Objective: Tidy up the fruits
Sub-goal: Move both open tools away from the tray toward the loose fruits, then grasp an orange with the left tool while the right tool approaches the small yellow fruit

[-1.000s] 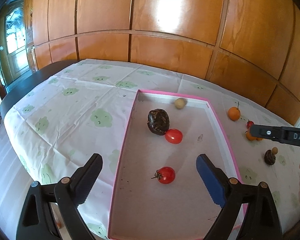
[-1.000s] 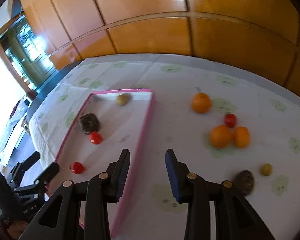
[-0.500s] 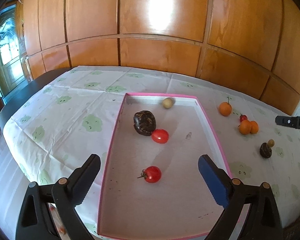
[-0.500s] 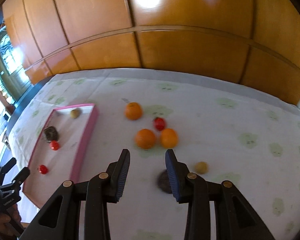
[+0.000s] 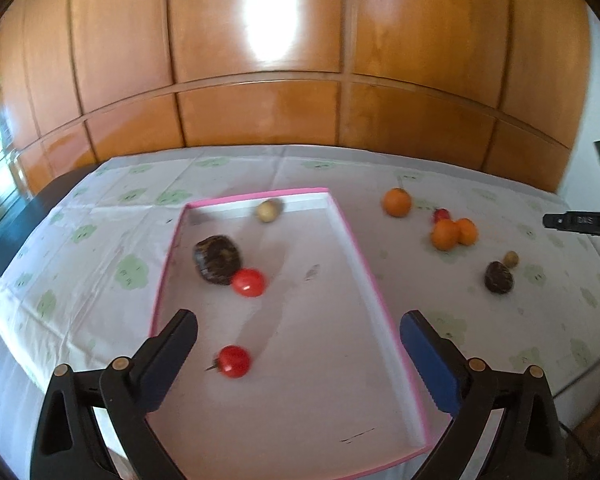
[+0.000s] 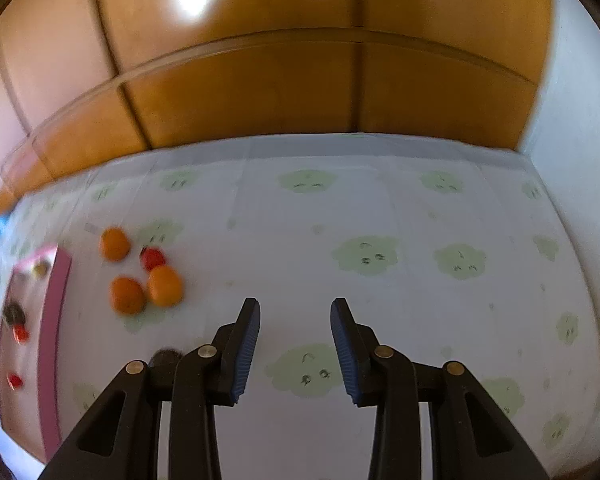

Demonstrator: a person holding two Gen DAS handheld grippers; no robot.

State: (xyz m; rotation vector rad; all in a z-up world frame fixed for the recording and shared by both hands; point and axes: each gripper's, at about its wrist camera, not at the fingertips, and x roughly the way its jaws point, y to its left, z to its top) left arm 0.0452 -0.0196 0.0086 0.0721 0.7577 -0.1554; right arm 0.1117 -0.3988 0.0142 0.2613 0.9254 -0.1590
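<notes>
Pink tray (image 5: 352,240): four fruits in; your claws: left (image 5: 298,354), right (image 6: 295,350) both agape, empty
Next: fetch oranges (image 6: 146,290), far left

Bright daylight glares off the wood panels (image 5: 268,28) above the table (image 5: 100,216). Both views bend strongly toward dark corners. The right wrist view is smeared, especially around the oranges (image 6: 144,288) at left.
</notes>
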